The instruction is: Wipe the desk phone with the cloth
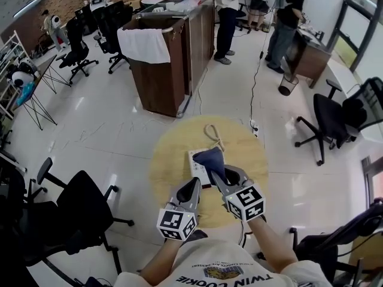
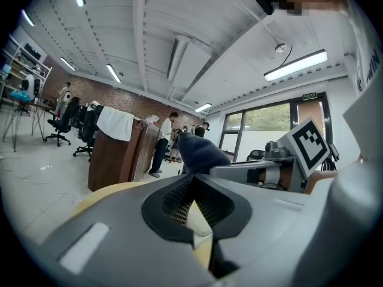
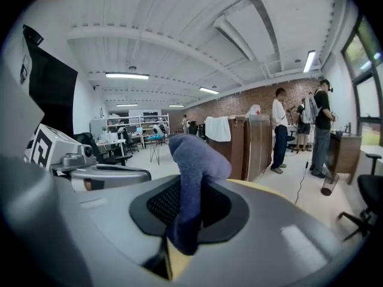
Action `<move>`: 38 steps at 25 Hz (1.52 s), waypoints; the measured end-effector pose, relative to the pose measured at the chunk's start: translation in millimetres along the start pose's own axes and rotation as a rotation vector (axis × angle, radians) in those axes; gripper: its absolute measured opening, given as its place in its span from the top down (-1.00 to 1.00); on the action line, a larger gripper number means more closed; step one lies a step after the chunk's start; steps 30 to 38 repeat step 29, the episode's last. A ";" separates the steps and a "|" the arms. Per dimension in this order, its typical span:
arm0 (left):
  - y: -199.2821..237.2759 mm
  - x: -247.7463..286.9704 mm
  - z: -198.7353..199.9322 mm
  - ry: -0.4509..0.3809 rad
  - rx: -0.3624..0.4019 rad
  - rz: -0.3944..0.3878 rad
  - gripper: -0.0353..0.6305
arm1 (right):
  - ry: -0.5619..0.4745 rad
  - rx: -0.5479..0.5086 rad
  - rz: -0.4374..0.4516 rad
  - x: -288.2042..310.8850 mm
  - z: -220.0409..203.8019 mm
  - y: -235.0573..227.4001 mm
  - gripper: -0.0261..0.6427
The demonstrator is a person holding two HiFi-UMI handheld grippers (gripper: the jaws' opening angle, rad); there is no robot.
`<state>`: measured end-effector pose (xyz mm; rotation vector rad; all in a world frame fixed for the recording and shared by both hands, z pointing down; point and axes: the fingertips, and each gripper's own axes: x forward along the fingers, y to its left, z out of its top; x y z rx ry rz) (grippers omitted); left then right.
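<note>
Desk phone [image 1: 197,162] on round table [image 1: 170,160], cloth [image 1: 210,158] over its right part between the jaws of right gripper [image 1: 218,177], left gripper [image 1: 192,188] just beside on the left, counter [image 1: 158,79] behind the table, office chair [image 1: 84,205] left, another [image 1: 338,121] right.

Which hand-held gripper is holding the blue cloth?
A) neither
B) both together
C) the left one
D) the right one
D: the blue cloth is pinched between the jaws of the right hand-held gripper, while the left hand-held gripper holds nothing.
</note>
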<state>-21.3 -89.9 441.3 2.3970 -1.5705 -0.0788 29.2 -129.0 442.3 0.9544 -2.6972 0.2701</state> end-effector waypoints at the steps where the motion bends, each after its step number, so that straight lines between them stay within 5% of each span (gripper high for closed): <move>1: -6.6 -2.3 0.4 -0.004 0.003 -0.002 0.92 | -0.010 -0.003 -0.002 -10.1 0.0 2.8 0.73; 18: -83.9 -38.1 0.0 -0.037 0.035 -0.017 0.92 | -0.074 0.012 -0.035 -118.7 -27.1 29.6 0.74; 38: -106.2 -58.5 0.6 -0.040 0.060 -0.018 0.92 | -0.099 0.009 -0.047 -148.4 -33.3 41.6 0.73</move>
